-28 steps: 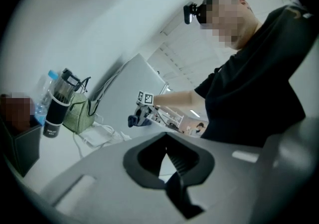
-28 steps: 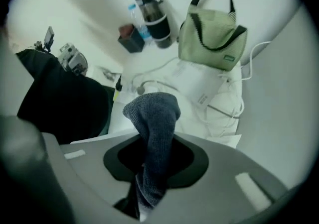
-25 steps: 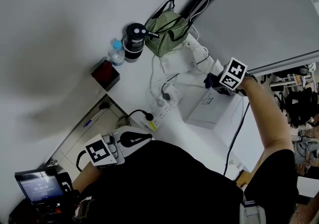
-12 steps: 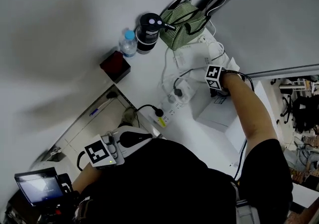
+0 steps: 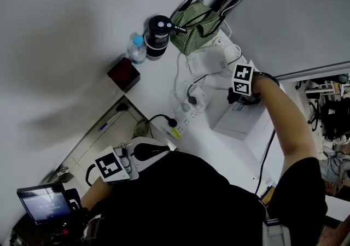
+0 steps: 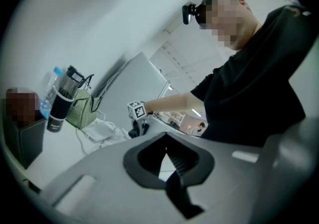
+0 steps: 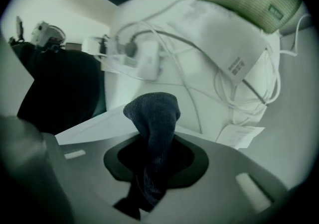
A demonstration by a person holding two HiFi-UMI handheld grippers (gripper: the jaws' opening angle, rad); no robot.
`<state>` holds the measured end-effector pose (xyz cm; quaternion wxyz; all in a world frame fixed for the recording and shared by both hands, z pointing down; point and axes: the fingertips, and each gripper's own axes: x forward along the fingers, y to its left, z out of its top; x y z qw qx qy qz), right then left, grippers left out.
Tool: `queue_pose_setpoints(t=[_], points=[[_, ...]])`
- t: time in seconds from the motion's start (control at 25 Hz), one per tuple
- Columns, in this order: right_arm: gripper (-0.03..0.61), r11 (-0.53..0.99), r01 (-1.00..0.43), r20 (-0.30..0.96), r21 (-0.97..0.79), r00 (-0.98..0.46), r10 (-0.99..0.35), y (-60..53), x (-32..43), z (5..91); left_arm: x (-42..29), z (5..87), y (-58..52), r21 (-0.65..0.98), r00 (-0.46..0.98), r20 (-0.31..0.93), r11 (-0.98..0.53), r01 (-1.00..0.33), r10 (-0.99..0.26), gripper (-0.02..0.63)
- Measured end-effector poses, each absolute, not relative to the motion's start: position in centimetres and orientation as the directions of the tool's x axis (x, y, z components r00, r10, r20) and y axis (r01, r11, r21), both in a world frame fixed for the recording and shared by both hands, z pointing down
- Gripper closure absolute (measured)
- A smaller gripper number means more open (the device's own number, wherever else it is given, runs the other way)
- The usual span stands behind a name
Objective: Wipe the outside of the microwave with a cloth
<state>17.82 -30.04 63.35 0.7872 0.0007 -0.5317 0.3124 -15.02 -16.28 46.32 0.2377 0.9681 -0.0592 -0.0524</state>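
Observation:
The white microwave [image 5: 236, 124] stands on the white counter, right of the middle in the head view. My right gripper [image 5: 238, 93] is at the microwave's far top corner, shut on a dark blue cloth [image 5: 233, 97]. In the right gripper view the cloth [image 7: 155, 118] sticks up out of the jaws and hangs over the microwave's white top edge [image 7: 92, 127]. My left gripper [image 5: 143, 153] is held low by the person's body, away from the microwave; its jaws look shut with nothing between them. The left gripper view shows the right gripper [image 6: 137, 121] in the distance.
Behind the microwave lie white cables and a white bag [image 5: 205, 60], a power strip [image 5: 184, 121] and a green striped bag [image 5: 192, 19]. A black tumbler [image 5: 158, 31], a water bottle [image 5: 136, 48] and a dark red box [image 5: 124, 74] stand further left. A small screen [image 5: 44, 204] sits at bottom left.
My right gripper has moved the cloth left along the microwave's far top edge, then slightly back to the right. The left gripper has stayed by the body.

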Motion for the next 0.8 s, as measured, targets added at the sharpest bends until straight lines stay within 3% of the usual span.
queue_pose_setpoints(t=[0.24,0.56,0.8], points=[[0.485,0.820,-0.428,0.854,-0.380,0.177,0.489,-25.8,15.3,53.0,-12.8,44.0,-15.6,0.423,0.991,-0.119,-0.906,-0.008,-0.064,0.611],[0.485,0.833,-0.420,0.771,-0.361,0.367,0.520,-25.6,16.5,62.9,-13.3,44.9,-15.6,0.449,0.989,-0.114,-0.893,-0.032,-0.093,0.611],[0.485,0.794,-0.478,0.729,-0.376,0.377,0.571,-25.9,17.4,70.8,-15.7,47.1,-16.1,0.477,0.983,-0.074,-0.872,-0.111,-0.165,0.611]])
